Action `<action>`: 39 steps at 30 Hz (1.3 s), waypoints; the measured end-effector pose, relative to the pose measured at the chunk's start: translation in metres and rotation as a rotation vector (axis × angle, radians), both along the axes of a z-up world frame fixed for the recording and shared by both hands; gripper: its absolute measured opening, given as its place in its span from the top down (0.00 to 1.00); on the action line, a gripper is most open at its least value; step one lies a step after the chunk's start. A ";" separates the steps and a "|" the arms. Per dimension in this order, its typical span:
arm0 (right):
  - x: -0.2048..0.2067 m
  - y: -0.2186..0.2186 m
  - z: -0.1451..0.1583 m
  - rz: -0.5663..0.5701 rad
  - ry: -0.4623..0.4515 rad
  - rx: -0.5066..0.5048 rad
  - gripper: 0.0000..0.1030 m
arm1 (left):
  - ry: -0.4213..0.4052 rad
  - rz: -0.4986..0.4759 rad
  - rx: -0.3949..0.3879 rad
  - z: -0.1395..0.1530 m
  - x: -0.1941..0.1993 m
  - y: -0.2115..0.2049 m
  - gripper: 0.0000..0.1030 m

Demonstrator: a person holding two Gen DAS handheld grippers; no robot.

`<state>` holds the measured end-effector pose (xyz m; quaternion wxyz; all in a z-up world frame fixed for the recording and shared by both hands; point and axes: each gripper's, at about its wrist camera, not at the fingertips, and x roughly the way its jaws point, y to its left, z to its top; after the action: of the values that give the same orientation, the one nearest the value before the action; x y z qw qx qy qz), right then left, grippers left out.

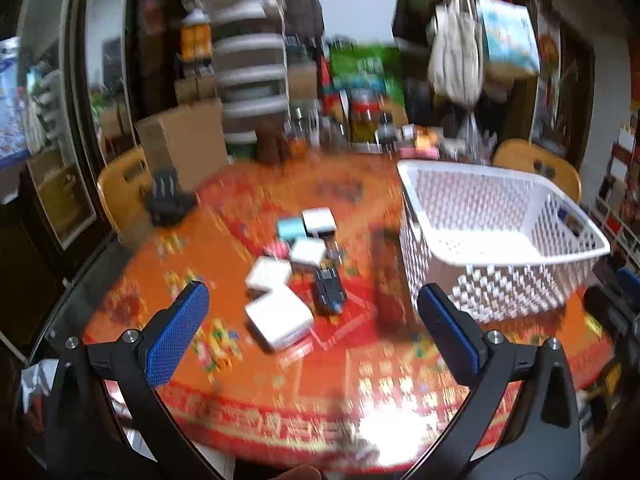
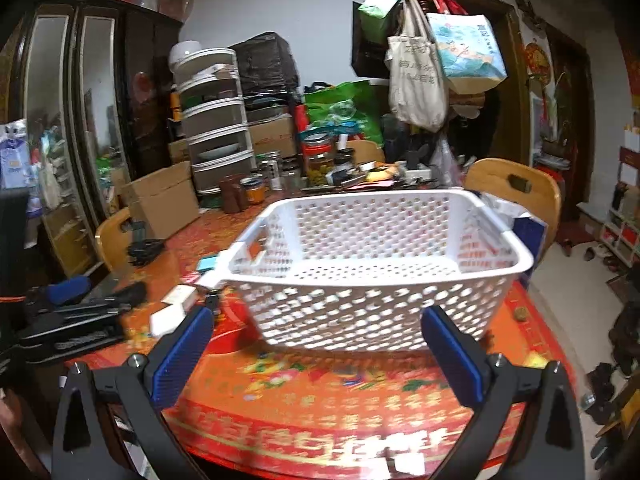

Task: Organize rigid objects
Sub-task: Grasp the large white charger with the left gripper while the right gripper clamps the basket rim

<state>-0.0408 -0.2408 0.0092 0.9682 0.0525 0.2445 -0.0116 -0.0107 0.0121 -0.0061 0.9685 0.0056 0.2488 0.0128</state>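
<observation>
A white perforated basket (image 1: 500,216) (image 2: 380,256) stands empty on the red patterned tablecloth. Left of it lies a cluster of small boxes: white boxes (image 1: 278,318) (image 2: 168,318), a teal box (image 1: 290,227) (image 2: 208,263) and a dark blue object (image 1: 329,290). A tall dark brown box (image 1: 386,276) stands beside the basket. My left gripper (image 1: 314,320) is open and empty, above the table in front of the cluster. My right gripper (image 2: 316,340) is open and empty, in front of the basket's near wall.
Jars, bottles and clutter (image 2: 320,160) line the table's far edge. A cardboard box (image 2: 160,196) and black cables (image 2: 146,248) sit at the far left. Wooden chairs (image 2: 516,192) stand around the table. The left gripper's body (image 2: 68,312) lies low at the left in the right view.
</observation>
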 end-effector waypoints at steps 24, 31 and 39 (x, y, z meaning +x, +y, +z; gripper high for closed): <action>0.135 -0.173 -0.053 -0.255 0.300 0.132 0.70 | 0.362 -0.026 -0.082 -0.124 0.104 0.083 0.00; 0.146 -0.162 -0.057 -0.229 0.324 0.122 0.82 | 0.386 -0.068 -0.094 -0.134 0.113 0.077 0.00; 0.150 -0.161 -0.058 -0.245 0.341 0.113 0.85 | 0.422 -0.082 -0.112 -0.145 0.126 0.072 0.00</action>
<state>0.1088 -0.4020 -0.0490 0.8995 0.1335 0.3970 -0.1242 0.1152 0.0842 -0.1506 0.8934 -0.0354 0.4458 -0.0418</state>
